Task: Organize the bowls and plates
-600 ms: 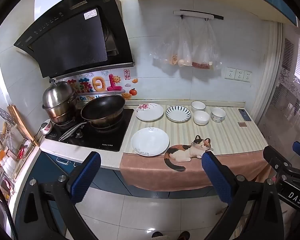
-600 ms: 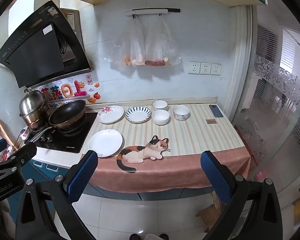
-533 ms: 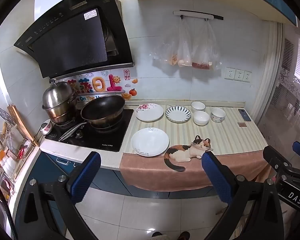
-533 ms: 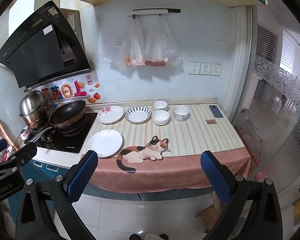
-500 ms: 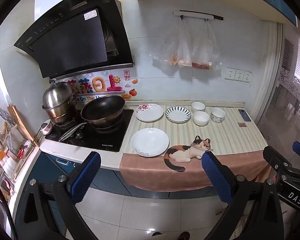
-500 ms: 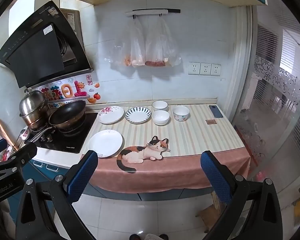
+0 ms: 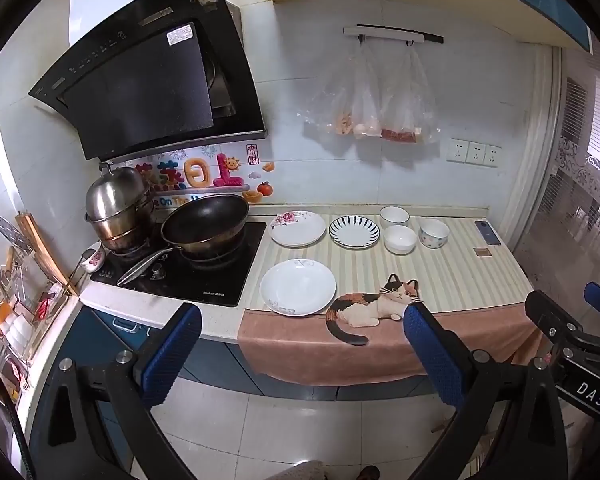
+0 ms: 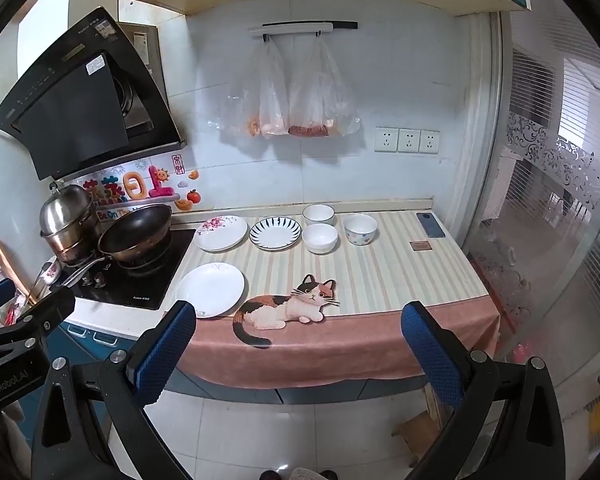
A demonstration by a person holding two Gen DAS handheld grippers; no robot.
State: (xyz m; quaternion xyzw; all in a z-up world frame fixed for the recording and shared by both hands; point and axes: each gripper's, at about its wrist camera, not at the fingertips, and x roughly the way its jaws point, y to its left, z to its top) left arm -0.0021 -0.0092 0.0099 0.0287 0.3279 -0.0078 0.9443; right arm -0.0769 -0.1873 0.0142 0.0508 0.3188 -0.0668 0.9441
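I hold both tools back from the counter, out over the floor. My left gripper [image 7: 302, 344] has its blue fingers spread as wide as they go, and nothing is between them. My right gripper [image 8: 298, 340] is spread wide too, and it holds nothing.

All the dishes sit on the striped mat [image 7: 452, 276]. A plain white plate [image 7: 297, 287] is near the front edge, just beside the cat picture [image 7: 374, 306]. Along the back I see a row: a flower plate [image 7: 297, 227] next to the stove [image 7: 180, 276], then a blue-striped plate [image 7: 354, 232]. Two white bowls [image 7: 399, 239] come next, one behind the other. The dotted bowl [image 7: 433, 233] stands a little to the right of them.

A dark pan [image 7: 205, 222] and a shiny pot [image 7: 118, 208] sit on the stove. A phone [image 7: 487, 232] lies at the far right of the mat. Two clear bags [image 7: 374, 104] hang on the wall above the dishes
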